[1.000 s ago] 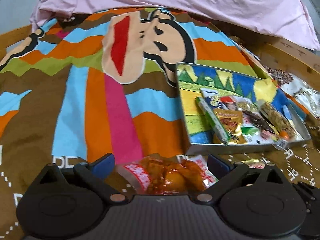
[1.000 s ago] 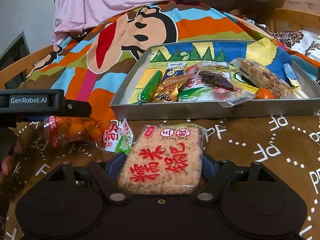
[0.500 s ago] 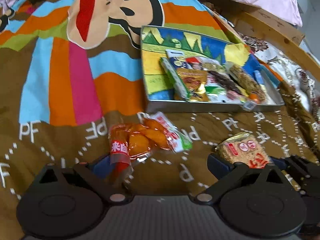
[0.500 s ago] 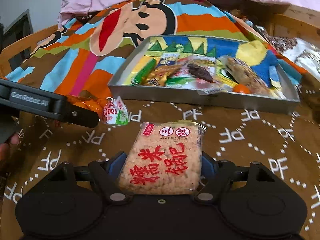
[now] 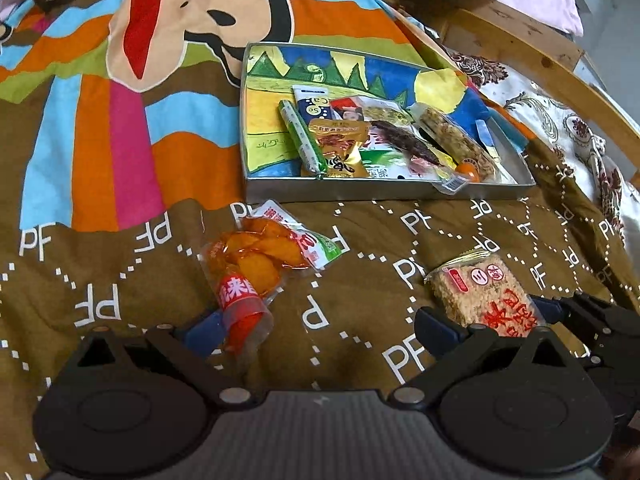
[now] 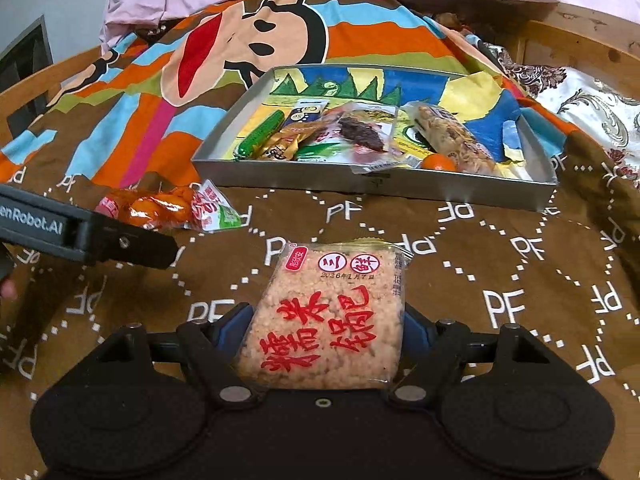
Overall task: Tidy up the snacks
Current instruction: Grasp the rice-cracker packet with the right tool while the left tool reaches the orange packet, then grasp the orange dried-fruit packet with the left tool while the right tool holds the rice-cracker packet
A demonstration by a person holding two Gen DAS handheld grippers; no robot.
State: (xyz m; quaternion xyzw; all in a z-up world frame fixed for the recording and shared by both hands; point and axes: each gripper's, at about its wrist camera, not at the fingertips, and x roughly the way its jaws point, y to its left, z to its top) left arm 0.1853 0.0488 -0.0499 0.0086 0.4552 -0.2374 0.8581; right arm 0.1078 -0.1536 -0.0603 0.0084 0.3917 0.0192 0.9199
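Now, from the left wrist: the left claw [image 5: 316, 330] gapes wide with nothing pressed between its pads, and the orange snack pack [image 5: 256, 264] lies on the bedspread [image 5: 120, 272] with its red end just beside the left finger [image 5: 202, 330], so I read that pack as not gripped. Beyond it sits the metal tray [image 5: 384, 192], already loaded with wrappers along its near side, and off to the right the rice cracker pack [image 5: 486, 294] shows in the other claw. Over to the right wrist: the right claw [image 6: 328, 334] has its blue pads against both sides of the rice cracker pack [image 6: 332, 316], a firm grasp by the look of it, the pack held above the brown bedspread [image 6: 520, 264]. The metal tray [image 6: 376, 192] stands straight ahead, well apart from the pack. The step in hand looks like carrying this cracker to the tray. Next it needs to clear the near wall, find a bare patch among the wrappers, then let go; the orange snack pack [image 6: 160, 210] waits its turn.
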